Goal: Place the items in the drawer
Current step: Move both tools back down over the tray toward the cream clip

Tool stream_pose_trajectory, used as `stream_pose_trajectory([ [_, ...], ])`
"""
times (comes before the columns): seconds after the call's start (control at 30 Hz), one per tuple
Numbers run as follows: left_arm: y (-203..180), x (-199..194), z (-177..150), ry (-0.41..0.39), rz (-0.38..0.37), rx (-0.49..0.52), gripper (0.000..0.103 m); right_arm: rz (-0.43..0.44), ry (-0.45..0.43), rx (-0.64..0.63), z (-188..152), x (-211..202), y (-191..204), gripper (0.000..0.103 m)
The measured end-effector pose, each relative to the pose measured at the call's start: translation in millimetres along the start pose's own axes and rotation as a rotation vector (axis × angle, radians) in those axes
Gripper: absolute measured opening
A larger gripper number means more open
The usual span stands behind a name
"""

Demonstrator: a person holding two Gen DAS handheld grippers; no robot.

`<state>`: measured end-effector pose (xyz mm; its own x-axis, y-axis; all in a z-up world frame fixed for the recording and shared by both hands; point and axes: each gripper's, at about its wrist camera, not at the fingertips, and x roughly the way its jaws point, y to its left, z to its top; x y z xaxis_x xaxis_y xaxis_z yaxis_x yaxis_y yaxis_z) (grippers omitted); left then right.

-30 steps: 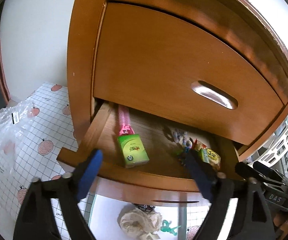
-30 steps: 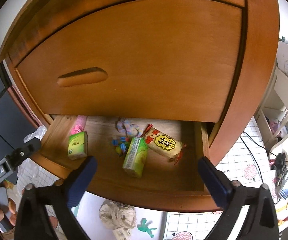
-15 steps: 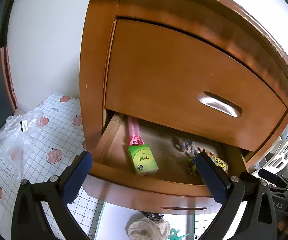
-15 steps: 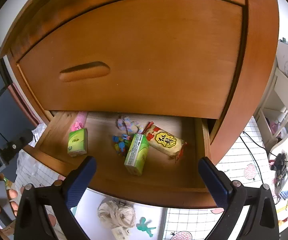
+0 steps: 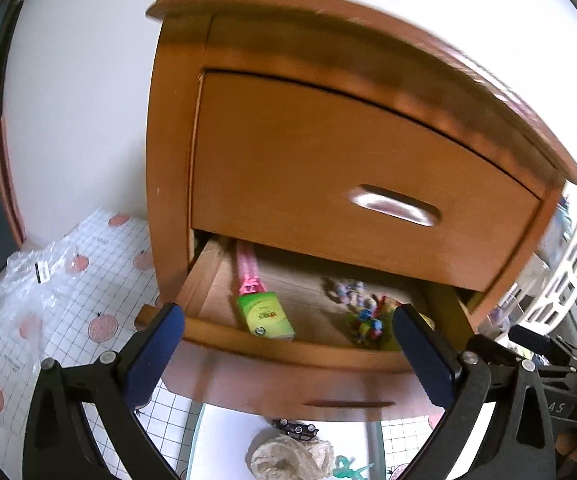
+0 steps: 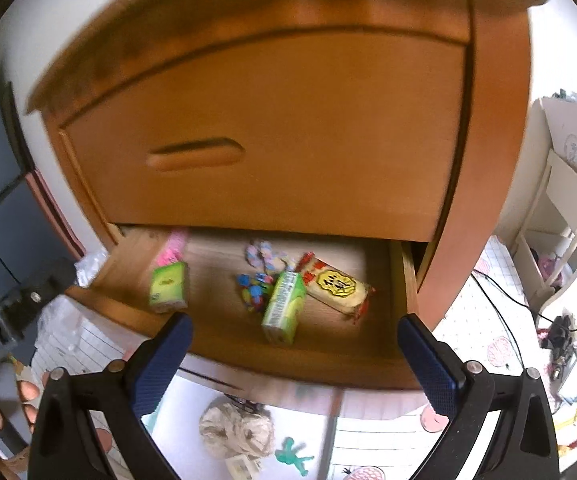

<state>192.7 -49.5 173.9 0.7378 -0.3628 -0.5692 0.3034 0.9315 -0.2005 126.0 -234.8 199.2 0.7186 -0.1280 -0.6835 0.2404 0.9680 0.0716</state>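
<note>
Both tools are tilted down at the open bottom drawer (image 6: pixel 288 354) of the nightstand (image 5: pixel 368 168). Left tool (image 5: pixel 288 354) spread wide, nothing in it; right tool (image 6: pixel 294 354) same. Beyond the tips, in the drawer: green tissue pack (image 5: pixel 265 316) near the left wall, green carton (image 6: pixel 283 307) and snack packet (image 6: pixel 338 286) toward the right. Only the right view shows the carton clearly, plus fingers (image 6: pixel 28 392) on the other tool's handle.

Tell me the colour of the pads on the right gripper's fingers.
Dark blue, textured pads on black fingers; clearest in the right wrist view.
</note>
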Motion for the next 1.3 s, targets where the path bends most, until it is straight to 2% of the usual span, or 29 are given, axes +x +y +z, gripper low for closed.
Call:
stream_pose_trajectory([
  [0.27, -5.7, -25.9, -52.4, -0.018, -0.041, 0.043, 0.103, 0.031, -0.083, -0.055, -49.8, -28.5, 13.3, 0.103],
  [0.37, -2.4, -25.2, -70.6, 0.001, -0.052, 0.037, 0.103, 0.052, -0.08, -0.032, -71.6, -33.1, 12.0, 0.103],
  [0.47, 3.0, -17.4, -90.6, 0.053, -0.07, 0.033, 0.103, 0.068, -0.079, -0.027, -90.8, -32.9, 10.2, 0.103],
  [0.63, 18.8, 1.9, -121.3, 0.169, -0.032, -0.002, 0.103, 0.063, 0.005, -0.019, -122.7, -8.0, 4.3, 0.103],
  [0.83, 27.5, 27.6, -145.3, 0.281, -0.034, -0.041, 0.103, 0.042, 0.15, 0.01, -158.5, 33.6, -4.8, 0.103],
  [1.03, 33.4, 60.2, -179.4, 0.428, -0.037, -0.068, 0.103, 0.044, 0.25, 0.026, -178.1, 64.3, -6.2, 0.101],
  [1.1, 35.0, 69.8, -189.6, 0.468, -0.021, -0.079, 0.103, 0.037, 0.275, 0.043, -182.1, 73.7, -8.5, 0.098],
  [1.2, 35.7, 77.9, -197.7, 0.483, 0.016, -0.055, 0.103, 0.022, 0.301, 0.052, -188.3, 81.3, -12.2, 0.091],
  [1.3, 39.5, 81.4, -200.7, 0.509, 0.005, -0.088, 0.103, 0.022, 0.321, 0.045, -192.5, 86.7, -12.6, 0.083],
])
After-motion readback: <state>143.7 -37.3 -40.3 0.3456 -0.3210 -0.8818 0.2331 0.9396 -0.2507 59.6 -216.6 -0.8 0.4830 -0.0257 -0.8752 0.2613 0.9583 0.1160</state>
